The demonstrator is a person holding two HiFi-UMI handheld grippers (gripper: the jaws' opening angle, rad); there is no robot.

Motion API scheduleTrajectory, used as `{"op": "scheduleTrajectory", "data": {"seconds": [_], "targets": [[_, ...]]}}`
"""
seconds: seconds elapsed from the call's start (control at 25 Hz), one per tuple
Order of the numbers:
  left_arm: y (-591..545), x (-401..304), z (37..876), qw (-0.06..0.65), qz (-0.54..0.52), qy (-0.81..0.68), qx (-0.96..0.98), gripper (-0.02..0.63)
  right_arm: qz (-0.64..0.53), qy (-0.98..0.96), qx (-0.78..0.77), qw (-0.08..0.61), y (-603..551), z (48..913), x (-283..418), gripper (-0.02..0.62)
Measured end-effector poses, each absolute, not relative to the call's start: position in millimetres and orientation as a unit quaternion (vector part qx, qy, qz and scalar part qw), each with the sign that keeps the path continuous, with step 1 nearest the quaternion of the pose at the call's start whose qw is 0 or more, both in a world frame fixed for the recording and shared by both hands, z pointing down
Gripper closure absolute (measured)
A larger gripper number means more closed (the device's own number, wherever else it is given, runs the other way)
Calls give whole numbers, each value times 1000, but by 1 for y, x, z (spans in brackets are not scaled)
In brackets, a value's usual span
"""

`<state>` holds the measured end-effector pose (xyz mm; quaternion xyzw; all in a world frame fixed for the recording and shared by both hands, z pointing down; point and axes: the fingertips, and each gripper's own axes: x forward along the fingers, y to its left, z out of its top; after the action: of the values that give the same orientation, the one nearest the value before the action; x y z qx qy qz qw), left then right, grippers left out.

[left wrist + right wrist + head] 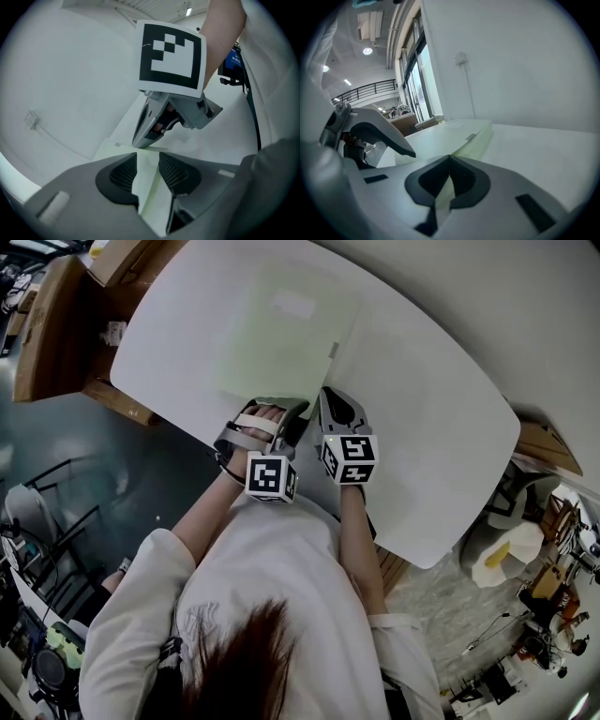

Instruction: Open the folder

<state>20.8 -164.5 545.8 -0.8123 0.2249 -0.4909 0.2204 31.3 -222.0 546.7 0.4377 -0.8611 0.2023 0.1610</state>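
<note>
Ahead of both tongs, folder (281,334) is lying on table (422,381), long axis seemingly running away from you. You're pinching its near edge with right tongs (450,158), tips together; left tongs (147,154) are sitting slightly spread astride that edge. Right's nearer the likely opening side.

An open lab or workroom. Cardboard boxes (47,334) flank the white bench (422,427). Tall windows (415,79) rise beyond the right tongs (449,158).

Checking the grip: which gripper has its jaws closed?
The right gripper: its tips meet on the folder; on the left gripper they stand apart.
</note>
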Motion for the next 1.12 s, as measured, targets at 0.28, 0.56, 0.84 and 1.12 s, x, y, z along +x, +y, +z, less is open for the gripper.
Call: {"op": "scheduleTrajectory", "data": {"seconds": [0.28, 0.56, 0.84, 1.12], "targets": [[-160, 24, 539, 218, -481, 229, -818, 548, 195, -862, 439, 162, -222, 547, 33, 589], [-162, 24, 527, 197, -468, 247, -825, 572, 185, -861, 443, 166, -221, 545, 33, 589], [-165, 22, 520, 166, -459, 261, -833, 589, 182, -861, 446, 167, -220, 546, 33, 589], [-169, 17, 514, 141, -444, 278, -840, 594, 179, -859, 448, 174, -221, 547, 30, 589]]}}
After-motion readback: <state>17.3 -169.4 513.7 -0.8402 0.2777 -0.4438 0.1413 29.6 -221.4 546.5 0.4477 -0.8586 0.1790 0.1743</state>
